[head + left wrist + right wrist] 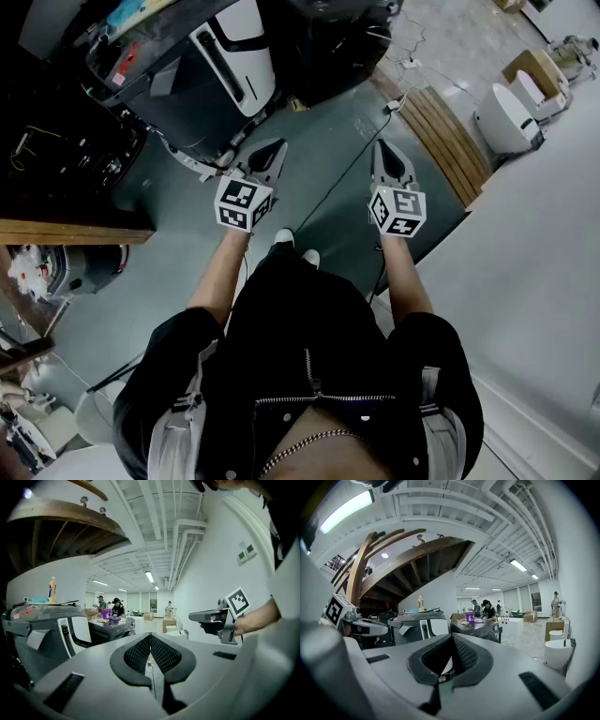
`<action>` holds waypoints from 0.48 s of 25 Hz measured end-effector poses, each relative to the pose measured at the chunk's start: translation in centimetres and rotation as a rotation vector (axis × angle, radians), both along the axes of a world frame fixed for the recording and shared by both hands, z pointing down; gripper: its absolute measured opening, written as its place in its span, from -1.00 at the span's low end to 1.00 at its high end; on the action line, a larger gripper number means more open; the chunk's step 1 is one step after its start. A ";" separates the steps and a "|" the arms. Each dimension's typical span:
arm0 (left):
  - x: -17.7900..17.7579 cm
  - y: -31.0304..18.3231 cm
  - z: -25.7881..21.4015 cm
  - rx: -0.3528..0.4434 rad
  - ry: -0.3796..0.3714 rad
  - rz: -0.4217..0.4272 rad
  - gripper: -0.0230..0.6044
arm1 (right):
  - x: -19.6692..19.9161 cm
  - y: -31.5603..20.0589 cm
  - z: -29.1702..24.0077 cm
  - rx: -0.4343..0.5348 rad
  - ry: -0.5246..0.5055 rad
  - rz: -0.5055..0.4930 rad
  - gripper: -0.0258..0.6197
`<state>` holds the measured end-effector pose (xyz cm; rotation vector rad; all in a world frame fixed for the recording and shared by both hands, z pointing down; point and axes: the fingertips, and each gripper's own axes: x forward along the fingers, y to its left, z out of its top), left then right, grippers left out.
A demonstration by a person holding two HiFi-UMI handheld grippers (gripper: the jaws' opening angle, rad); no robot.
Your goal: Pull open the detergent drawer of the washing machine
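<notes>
White ceiling (497, 508) only in the gripper views; left gripper (271, 148) and right gripper (383, 150) closed, empty.

I can read no word, brand or number anywhere. My left marker cube (244, 203) and right marker cube (397, 211) bear only black-and-white square patterns. The washing machine's red sticker (122, 67) is too small to read.

The washing machine (187, 94) is being cut off by the head view's top edge; its detergent drawer is perhaps being lost in shadow there.
</notes>
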<state>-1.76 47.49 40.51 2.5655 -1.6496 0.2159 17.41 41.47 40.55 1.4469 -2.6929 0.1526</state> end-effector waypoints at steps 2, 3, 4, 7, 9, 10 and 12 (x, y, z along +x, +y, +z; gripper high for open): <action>0.3 0.2 0.2 -0.004 0.003 -0.005 -0.86 | 0.1 0.2 0.4 -0.017 -0.015 -0.022 -0.92; 0.4 0.3 0.4 -0.006 0.005 -0.007 -0.86 | 0.1 0.4 0.5 -0.022 -0.024 -0.033 -0.91; 0.5 0.3 0.5 -0.008 0.006 -0.008 -0.86 | 0.1 0.5 0.5 -0.022 -0.033 -0.046 -0.91; 0.9 0.3 0.6 -0.010 0.010 -0.007 -0.86 | 0.1 0.9 0.4 -0.018 -0.053 -0.081 -0.91; 1.2 0.2 0.6 -0.013 0.012 -0.007 -0.86 | 0.2 0.8 0.4 -0.019 -0.049 -0.090 -0.91; 1.2 0.2 0.7 -0.016 0.013 -0.007 -0.86 | 0.3 0.8 0.4 -0.021 -0.043 -0.089 -0.91; 1.3 0.0 0.8 -0.021 0.012 -0.009 -0.86 | 0.3 0.5 0.5 -0.032 -0.038 -0.084 -0.90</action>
